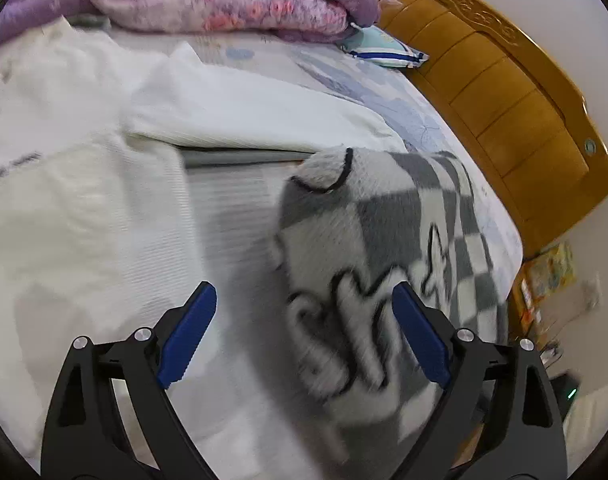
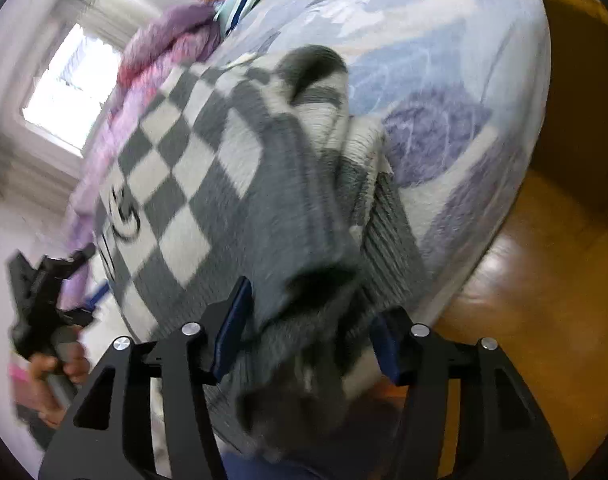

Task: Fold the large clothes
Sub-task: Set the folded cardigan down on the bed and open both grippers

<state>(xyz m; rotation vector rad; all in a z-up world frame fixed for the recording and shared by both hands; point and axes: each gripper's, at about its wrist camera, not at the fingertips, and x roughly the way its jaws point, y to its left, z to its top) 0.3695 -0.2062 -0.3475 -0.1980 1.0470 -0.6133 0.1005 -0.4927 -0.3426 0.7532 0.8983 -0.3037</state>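
With the right tool (image 2: 308,320) clamped on the checkered sweater (image 2: 207,160) and the left tool (image 1: 304,332) spread apart just above it, draw the held edge taut before laying it flat on the bed (image 2: 444,60).

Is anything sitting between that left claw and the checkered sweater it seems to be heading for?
Nothing visible. The left claw hangs open right over the checkered sweater, with no object between them. The white garment lies off to the side, beside the sweater. The right claw already has sweater fabric bunched between its fingers.
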